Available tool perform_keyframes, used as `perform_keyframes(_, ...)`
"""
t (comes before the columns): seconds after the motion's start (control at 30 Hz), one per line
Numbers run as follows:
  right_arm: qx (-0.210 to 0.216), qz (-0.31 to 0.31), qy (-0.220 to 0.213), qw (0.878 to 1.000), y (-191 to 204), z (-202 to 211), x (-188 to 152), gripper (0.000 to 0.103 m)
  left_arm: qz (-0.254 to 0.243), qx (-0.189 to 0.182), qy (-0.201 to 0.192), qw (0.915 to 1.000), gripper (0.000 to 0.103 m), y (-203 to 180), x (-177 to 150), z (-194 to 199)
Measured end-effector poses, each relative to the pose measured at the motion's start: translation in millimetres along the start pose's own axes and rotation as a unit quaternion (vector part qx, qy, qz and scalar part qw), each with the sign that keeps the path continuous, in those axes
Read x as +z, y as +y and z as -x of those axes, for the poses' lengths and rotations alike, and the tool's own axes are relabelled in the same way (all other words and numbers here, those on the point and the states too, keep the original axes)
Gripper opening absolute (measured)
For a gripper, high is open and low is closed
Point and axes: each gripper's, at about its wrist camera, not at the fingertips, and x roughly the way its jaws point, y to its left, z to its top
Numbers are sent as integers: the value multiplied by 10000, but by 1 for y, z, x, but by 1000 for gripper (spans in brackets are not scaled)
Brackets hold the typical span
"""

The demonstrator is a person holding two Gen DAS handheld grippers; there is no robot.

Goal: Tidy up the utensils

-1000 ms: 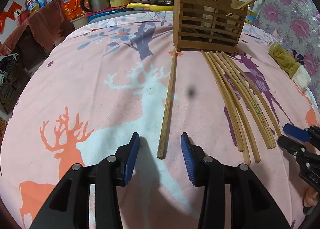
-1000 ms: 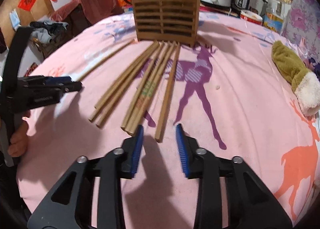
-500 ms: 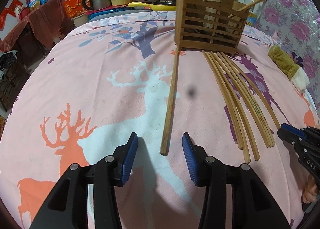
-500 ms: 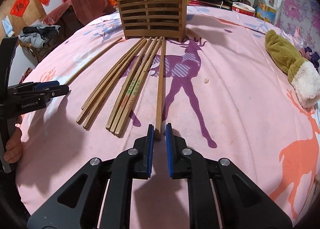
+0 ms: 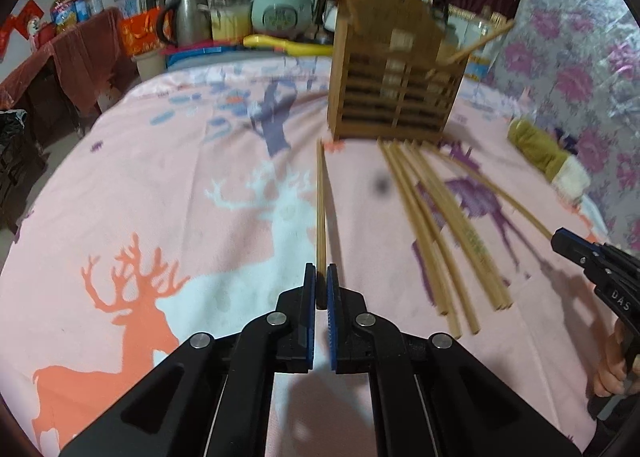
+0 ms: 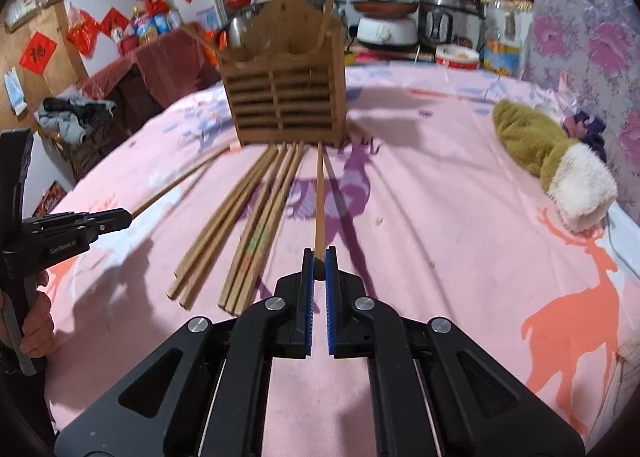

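A slatted wooden utensil holder (image 5: 396, 93) stands at the far side of the pink deer-print cloth; it also shows in the right wrist view (image 6: 284, 97). My left gripper (image 5: 321, 285) is shut on the near end of a single chopstick (image 5: 320, 209) lying apart to the left. My right gripper (image 6: 319, 269) is shut on the near end of another chopstick (image 6: 319, 201), the rightmost one, raised off the cloth. Several loose chopsticks (image 6: 248, 225) lie fanned between the two, also seen in the left wrist view (image 5: 444, 225). A few chopsticks stand in the holder.
A green and white plush sock (image 6: 556, 161) lies on the cloth at the right. Beyond the holder are kettles, rice cookers (image 5: 282, 15) and bottles. A chair draped in dark red cloth (image 5: 80, 57) stands at the left edge.
My left gripper has closed on the lone left chopstick. My right gripper, shut on its chopstick half a second ago, has lifted it slightly and both views have risen.
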Motion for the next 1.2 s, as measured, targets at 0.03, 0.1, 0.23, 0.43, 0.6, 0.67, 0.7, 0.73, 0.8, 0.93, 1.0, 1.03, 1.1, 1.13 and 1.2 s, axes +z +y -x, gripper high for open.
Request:
perform_keyframes(0.03, -3, 5, -122, 9999, 0, 4, 1, 6, 20, -3, -70, 10000, 6, 0, 1, 3)
perform_keyframes(0.1, -14, 10, -335, 9994, 1, 13, 3, 6, 55, 14, -204, 9998, 6, 1, 2, 10)
perform_keyframes(0.23, 68, -31, -590, 9982, 1, 23, 8, 6, 82, 39, -420, 9991, 6, -2, 7, 25)
perform_keyframes(0.43, 64, 133, -931, 9955, 12, 48, 31, 6, -242, 166, -544, 9981, 6, -22, 34, 50)
perform_keyframes(0.6, 85, 288, -1173, 9926, 25, 70, 56, 6, -419, 15, -664, 9969, 6, -40, 59, 69)
perform_keyframes(0.67, 67, 343, -1231, 9918, 29, 75, 63, 6, -521, 47, -704, 9962, 6, -49, 68, 73)
perform_keyframes(0.7, 64, 352, -1247, 9916, 30, 76, 65, 6, -555, 63, -710, 9959, 6, -51, 70, 74)
perform_keyframes(0.73, 58, 361, -1267, 9913, 31, 78, 68, 6, -593, 85, -712, 9957, 6, -55, 74, 74)
perform_keyframes(0.8, 52, 369, -1278, 9911, 33, 78, 72, 6, -617, 103, -705, 9956, 6, -59, 80, 73)
perform_keyframes(0.93, 35, 391, -1343, 9902, 35, 83, 80, 6, -598, 72, -701, 9957, 6, -64, 92, 74)
perform_keyframes(1.0, 8, 420, -1386, 9895, 36, 85, 85, 6, -593, 47, -734, 9955, 6, -66, 99, 76)
perform_keyframes(1.03, -1, 441, -1405, 9891, 37, 85, 87, 6, -593, 44, -768, 9953, 6, -67, 104, 78)
perform_keyframes(1.1, -20, 481, -1442, 9884, 40, 86, 94, 6, -603, 48, -848, 9946, 6, -70, 116, 82)
perform_keyframes(1.13, -18, 495, -1453, 9882, 41, 85, 101, 6, -602, 42, -868, 9944, 6, -71, 121, 83)
perform_keyframes(1.2, 8, 505, -1466, 9879, 44, 84, 110, 6, -607, 0, -921, 9939, 6, -74, 136, 87)
